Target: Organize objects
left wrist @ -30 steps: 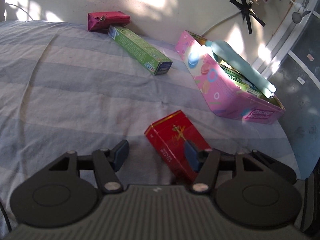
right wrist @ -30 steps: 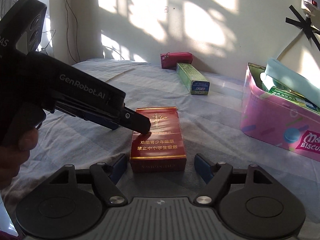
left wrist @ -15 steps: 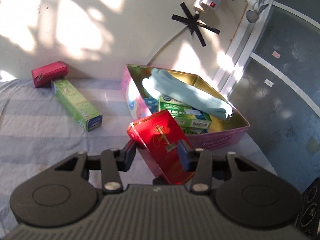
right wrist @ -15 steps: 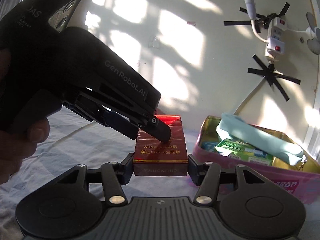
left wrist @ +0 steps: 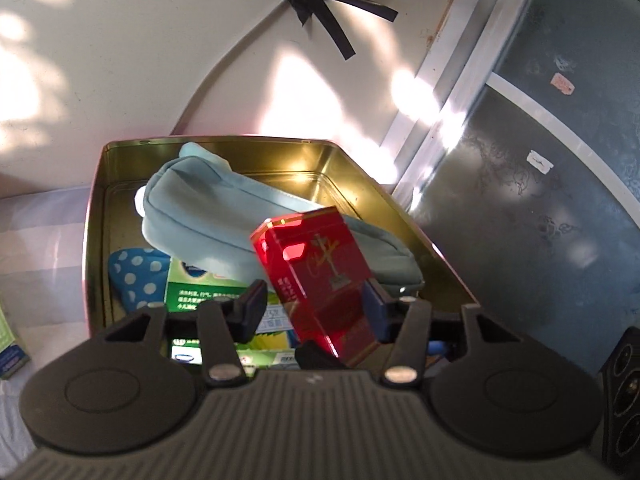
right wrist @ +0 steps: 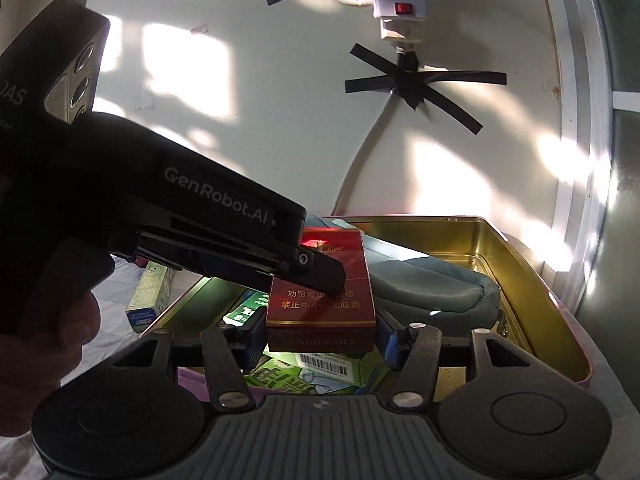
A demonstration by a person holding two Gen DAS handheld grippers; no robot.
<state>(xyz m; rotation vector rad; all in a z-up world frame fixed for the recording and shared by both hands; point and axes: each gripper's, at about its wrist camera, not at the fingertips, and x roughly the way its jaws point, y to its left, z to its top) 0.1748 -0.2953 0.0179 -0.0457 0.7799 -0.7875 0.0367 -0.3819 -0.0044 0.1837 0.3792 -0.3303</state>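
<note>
Grip on the red carton comes mainly from the right gripper, clamped across its sides above the open tin. The left gripper has just been opening; only one pad touches, so the carton could twist or land askew on the blue pouch.

Hard sunlight is thrown in dappled patches across the wall, glare is caught on the tin's gold rim, foreground shapes are silhouetted, and straight edges are bowed by the fisheye.
</note>
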